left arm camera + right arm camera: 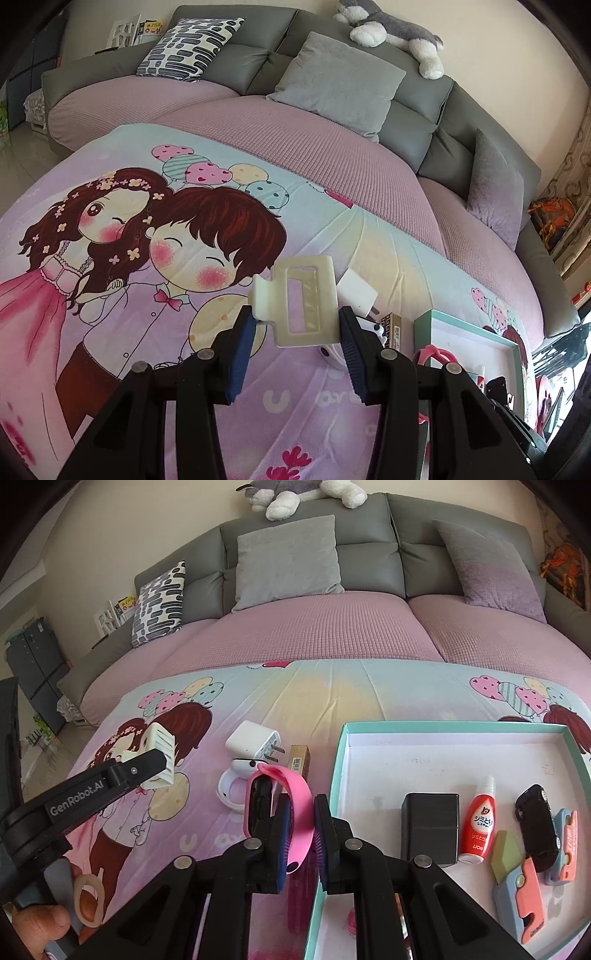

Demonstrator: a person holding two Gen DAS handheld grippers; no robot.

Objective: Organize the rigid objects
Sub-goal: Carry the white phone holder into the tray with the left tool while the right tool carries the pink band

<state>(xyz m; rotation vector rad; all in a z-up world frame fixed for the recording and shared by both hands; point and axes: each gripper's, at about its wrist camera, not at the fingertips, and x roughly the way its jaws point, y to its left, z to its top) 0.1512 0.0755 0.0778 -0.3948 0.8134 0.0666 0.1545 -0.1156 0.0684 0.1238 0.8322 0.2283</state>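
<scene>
**Two grippers, two catches above the cartoon blanket**

Two grippers hang over the cartoon blanket, just left of the teal-rimmed tray. The left gripper is clamped on a cream hair claw, long axis upright, teeth leftward. The right gripper is closed on a pink wristband, its loop running away between the pads.

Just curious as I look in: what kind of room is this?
Most likely a home living room: a grey sofa with cushions, a plush dog on its back, and a cartoon-print cloth in front.
</scene>
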